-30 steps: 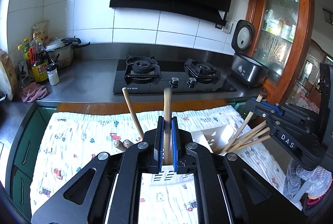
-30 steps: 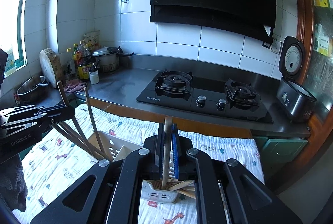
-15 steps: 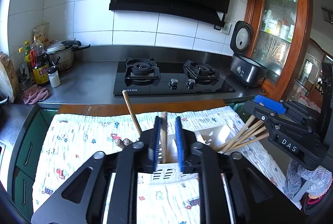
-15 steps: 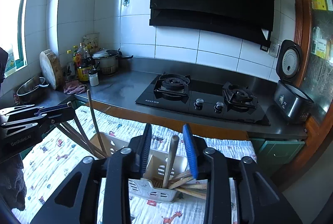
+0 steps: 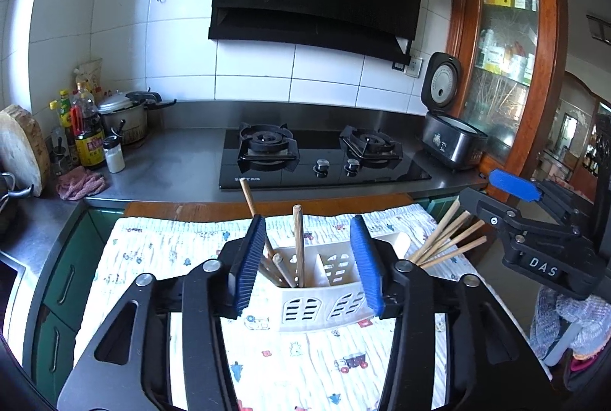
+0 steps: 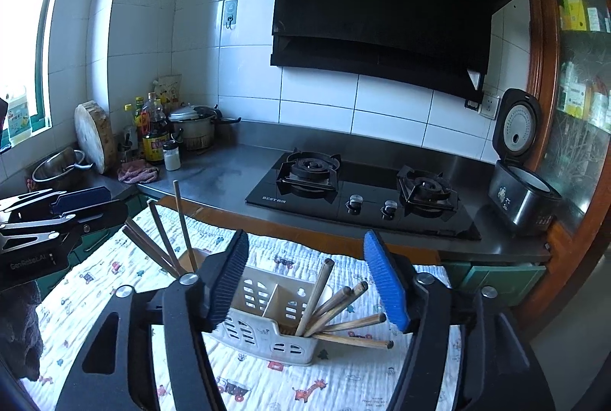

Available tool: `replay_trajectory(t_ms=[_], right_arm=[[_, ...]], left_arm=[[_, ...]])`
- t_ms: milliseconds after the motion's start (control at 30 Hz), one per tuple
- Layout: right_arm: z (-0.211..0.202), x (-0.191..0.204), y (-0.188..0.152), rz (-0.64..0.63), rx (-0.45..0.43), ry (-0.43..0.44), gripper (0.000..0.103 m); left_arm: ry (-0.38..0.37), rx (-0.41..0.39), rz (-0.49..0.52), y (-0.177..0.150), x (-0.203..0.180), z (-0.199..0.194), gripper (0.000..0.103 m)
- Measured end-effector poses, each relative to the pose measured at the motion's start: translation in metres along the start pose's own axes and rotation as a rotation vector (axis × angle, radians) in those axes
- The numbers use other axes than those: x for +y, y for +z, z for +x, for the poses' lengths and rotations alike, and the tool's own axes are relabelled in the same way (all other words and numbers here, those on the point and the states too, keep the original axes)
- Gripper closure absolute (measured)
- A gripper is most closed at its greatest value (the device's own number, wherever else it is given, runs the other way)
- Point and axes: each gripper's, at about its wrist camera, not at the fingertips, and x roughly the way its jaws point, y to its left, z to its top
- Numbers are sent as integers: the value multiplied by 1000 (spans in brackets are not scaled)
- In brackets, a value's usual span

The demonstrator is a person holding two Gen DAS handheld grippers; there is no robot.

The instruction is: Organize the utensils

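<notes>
The white slotted plastic utensil caddy (image 5: 320, 304) has both its ends hidden behind the blue-padded black fingers (image 5: 250, 262) of the left gripper (image 5: 307, 264), and the lower ends of the wooden chopsticks (image 5: 298, 246) vanish inside it. In the right wrist view, the right gripper (image 6: 307, 279) covers the caddy's nine o'clock end, and the left gripper is cut off by the frame edge at nine o'clock. The labels on the dark sauce bottles (image 6: 154, 132) at ten o'clock are too small to read.
</notes>
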Motion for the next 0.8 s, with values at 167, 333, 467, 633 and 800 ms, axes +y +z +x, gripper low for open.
replay_trajectory(t_ms=[167, 333, 467, 633, 800], right_arm=[[-19, 3, -5, -7, -10, -3, 29], [-35, 10, -15, -10, -4, -11, 20], [-47, 15, -25, -9, 3, -12, 12], [-61, 21, -40, -1, 32, -12, 9], [-72, 25, -58, 19, 61, -14, 7]], left_arm=[[11, -16, 7, -7, -1, -21, 38], [18, -23, 8, -17, -1, -39, 27], [43, -30, 10, -28, -1, -53, 16], [65, -38, 19, -43, 0, -71, 7], [88, -42, 21, -61, 1, -91, 5]])
